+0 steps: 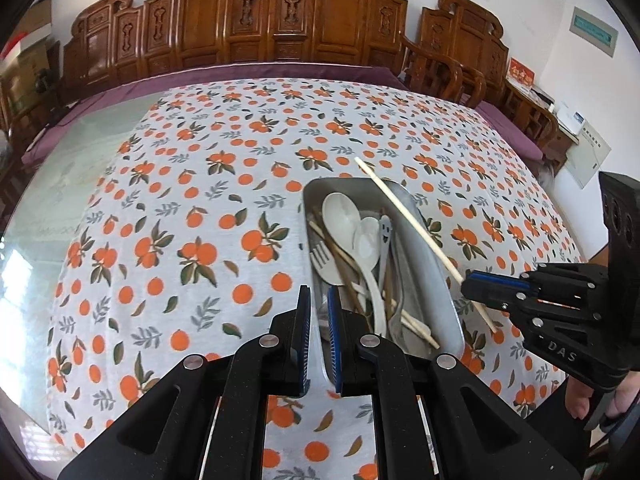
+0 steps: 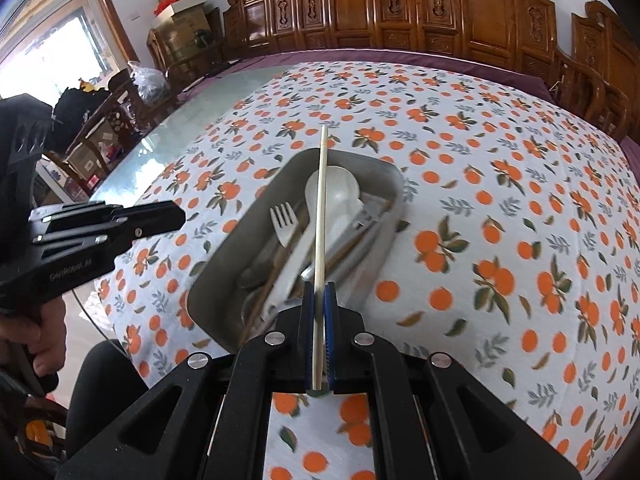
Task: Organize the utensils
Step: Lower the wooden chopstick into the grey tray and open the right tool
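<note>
Above tray (image 2: 394, 184) | chopstick (image 2: 321, 216) clamped in right hand-held gripper (image 2: 319, 292)

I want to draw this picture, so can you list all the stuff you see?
Pale wooden chopstick: one, held above the tray.
Grey metal tray: one, on the cloth.
White plastic spoons: at least two, in the tray.
Cream plastic fork: one, in the tray.
Brown chopsticks: several, in the tray.
Orange-print tablecloth: one, covering the table.
Carved brown wooden chairs: several, behind.
Left gripper: black, slightly open, at the tray's near end.
Right gripper: black, gripping the chopstick.
</note>
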`<state>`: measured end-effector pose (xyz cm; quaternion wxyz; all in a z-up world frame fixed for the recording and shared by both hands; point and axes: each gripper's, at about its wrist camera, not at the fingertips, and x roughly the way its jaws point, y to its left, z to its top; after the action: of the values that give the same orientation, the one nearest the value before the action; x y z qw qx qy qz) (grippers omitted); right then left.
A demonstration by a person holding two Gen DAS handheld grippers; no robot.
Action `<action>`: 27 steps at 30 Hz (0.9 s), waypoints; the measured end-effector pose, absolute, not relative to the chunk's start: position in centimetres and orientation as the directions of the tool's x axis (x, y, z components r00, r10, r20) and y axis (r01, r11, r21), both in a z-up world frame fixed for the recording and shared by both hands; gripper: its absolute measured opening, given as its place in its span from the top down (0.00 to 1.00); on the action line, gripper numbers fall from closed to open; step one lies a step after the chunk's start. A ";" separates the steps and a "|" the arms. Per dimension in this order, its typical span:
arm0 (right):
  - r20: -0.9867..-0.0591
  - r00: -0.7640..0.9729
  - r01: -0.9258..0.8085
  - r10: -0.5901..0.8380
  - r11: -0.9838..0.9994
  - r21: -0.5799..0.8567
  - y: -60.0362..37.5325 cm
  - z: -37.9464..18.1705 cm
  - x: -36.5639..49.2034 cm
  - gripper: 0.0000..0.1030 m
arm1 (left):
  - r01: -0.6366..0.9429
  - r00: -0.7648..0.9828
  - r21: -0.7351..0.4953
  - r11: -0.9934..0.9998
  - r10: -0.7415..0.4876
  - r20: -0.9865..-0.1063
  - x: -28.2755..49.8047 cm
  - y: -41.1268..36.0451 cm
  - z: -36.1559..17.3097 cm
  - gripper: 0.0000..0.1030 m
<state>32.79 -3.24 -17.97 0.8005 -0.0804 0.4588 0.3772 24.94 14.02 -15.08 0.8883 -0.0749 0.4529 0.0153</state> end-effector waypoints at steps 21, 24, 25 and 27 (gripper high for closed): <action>-0.834 0.229 -0.642 0.503 0.722 0.259 0.6 -21.8 33.7 0.94 | -0.105 0.594 -0.122 0.987 -0.036 -0.803 24.1 14.9 -14.8 0.93; -0.836 0.221 -0.641 0.503 0.721 0.264 0.9 -22.2 33.6 0.94 | -0.105 0.594 -0.121 0.987 -0.036 -0.803 24.2 14.9 -14.8 0.93; -0.836 0.218 -0.642 0.504 0.719 0.266 0.9 -22.3 33.5 0.94 | -0.105 0.595 -0.121 0.987 -0.035 -0.803 24.2 14.9 -14.8 0.93; -0.834 0.215 -0.644 0.508 0.716 0.270 1.0 -22.3 33.4 0.94 | -0.106 0.595 -0.122 0.987 -0.035 -0.803 24.2 14.9 -14.8 0.93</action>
<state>33.45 1.01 -22.27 0.7764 -0.0672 0.5050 0.3710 24.19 14.94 -14.78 0.8894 -0.0788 0.4498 0.0199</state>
